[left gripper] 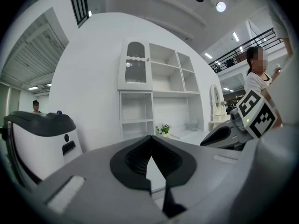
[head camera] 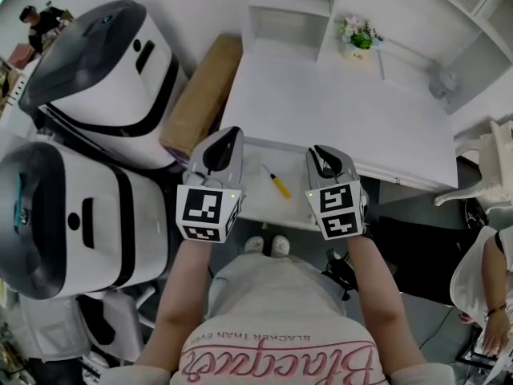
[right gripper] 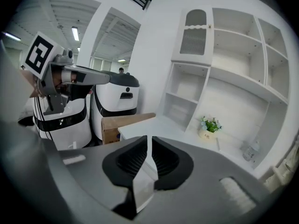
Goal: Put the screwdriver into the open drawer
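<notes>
A screwdriver (head camera: 278, 183) with a yellow handle lies in the open white drawer (head camera: 260, 203) under the desk's front edge, between my two grippers in the head view. My left gripper (head camera: 228, 138) hangs above the drawer's left side; its jaws meet at the tips (left gripper: 152, 136) with nothing in them. Over the drawer's right side is my right gripper (head camera: 321, 152), its jaws (right gripper: 149, 136) drawn together to a thin slit and empty. Each gripper shows in the other's view, level with it. The screwdriver is in neither gripper view.
The white desk (head camera: 345, 107) carries a small flower pot (head camera: 358, 37) and shelves (head camera: 288, 10) at the back. A cardboard box (head camera: 200, 95) and two white-and-grey machines (head camera: 88, 207) stand at the left. A white chair (head camera: 489, 175) and a seated person (head camera: 485, 295) are at the right.
</notes>
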{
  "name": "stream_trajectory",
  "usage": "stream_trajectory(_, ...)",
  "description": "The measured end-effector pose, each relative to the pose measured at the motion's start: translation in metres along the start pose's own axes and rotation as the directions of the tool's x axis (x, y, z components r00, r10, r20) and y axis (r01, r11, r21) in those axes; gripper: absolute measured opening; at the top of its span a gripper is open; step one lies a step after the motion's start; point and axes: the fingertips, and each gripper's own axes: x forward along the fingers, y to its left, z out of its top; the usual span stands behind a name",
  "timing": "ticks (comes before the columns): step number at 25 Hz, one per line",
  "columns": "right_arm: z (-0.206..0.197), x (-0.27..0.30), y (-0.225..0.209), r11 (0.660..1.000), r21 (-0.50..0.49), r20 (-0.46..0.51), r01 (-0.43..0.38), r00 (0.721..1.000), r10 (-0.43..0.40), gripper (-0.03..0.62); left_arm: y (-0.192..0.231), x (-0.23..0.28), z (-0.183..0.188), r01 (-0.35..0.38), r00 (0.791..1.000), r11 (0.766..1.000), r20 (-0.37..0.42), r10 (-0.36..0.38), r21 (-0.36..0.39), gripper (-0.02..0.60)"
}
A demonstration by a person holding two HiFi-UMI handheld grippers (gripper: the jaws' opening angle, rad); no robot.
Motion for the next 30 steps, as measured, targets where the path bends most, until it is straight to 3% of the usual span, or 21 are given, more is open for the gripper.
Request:
stream_trajectory(14, 0.059, -0.041, -0.026, 0.995, 0.031, 0.197, 0.099, 0.975, -0.104, 0.002, 0.01, -0.009, 0.05, -0.014, 0.992, 0.999, 0.124, 0.008, 0.048, 0.012)
stream_trajectory(21, 0.089, -0.076, -0.047, 0.982, 0.06, 0.338, 0.181, 0.922, -0.19, 0.002, 0.015, -0.009, 0.072, -0.014, 0.983, 0.998, 0.182, 0.002, 0.065, 0.012)
stream_trajectory(30, 0.115, -0.113, -0.073, 0.964, 0.124, 0.428, 0.235, 0.864, -0.266, 0.002, 0.028, -0.016, 0.105, -0.041, 0.964, 0.994, 0.264, 0.014, 0.098, 0.012)
